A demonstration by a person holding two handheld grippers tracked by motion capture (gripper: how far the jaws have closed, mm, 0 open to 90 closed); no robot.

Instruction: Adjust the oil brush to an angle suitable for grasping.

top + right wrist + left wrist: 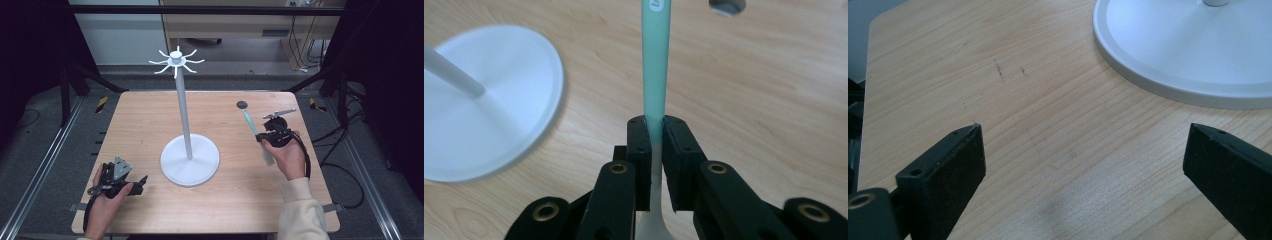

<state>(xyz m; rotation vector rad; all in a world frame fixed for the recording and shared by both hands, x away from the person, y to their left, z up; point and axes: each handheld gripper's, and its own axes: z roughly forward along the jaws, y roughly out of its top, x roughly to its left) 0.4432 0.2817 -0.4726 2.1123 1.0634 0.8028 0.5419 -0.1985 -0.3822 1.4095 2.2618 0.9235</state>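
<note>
Your right tongs [654, 131] are clamped on the slim mint-green handle of a utensil [655, 60] near the right edge of the light wooden desk [150, 120]. Your left tongs [1083, 150] gape wide, empty, at the front-left corner beside the white round-based hook stand [189, 160].

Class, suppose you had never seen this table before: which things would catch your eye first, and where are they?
A tall white stand with curved hooks at its top rises from a round base at the table's centre. To its right, the right claw is shut on a teal-handled utensil. The left claw rests open near the front left.
</note>
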